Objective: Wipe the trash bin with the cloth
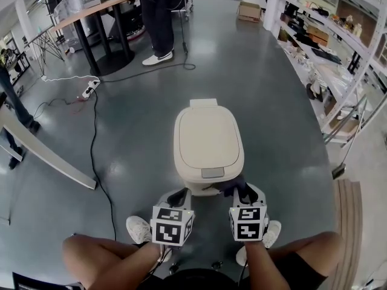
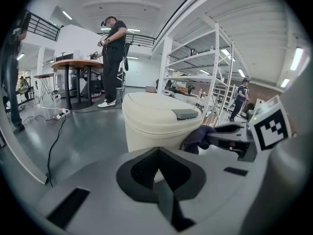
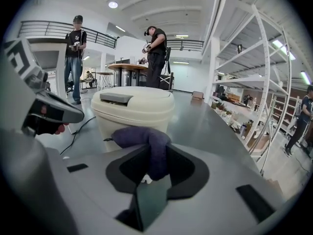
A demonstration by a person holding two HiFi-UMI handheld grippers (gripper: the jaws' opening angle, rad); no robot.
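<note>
A cream trash bin (image 1: 207, 142) with a closed lid stands on the grey floor straight ahead of me; it also fills the middle of the left gripper view (image 2: 156, 119) and the right gripper view (image 3: 133, 107). My right gripper (image 1: 237, 190) is shut on a dark purple cloth (image 3: 146, 143), held close to the bin's near right lower side. The cloth (image 2: 198, 137) shows beside the bin wall. My left gripper (image 1: 179, 195) is shut with nothing in it, just short of the bin's near left base.
A black cable (image 1: 94, 144) runs along the floor at the left, past a power strip (image 1: 90, 88). A person (image 1: 156, 18) stands by a round table (image 1: 97, 9) at the back. White shelving (image 1: 338, 47) lines the right side. My knees and shoes are below.
</note>
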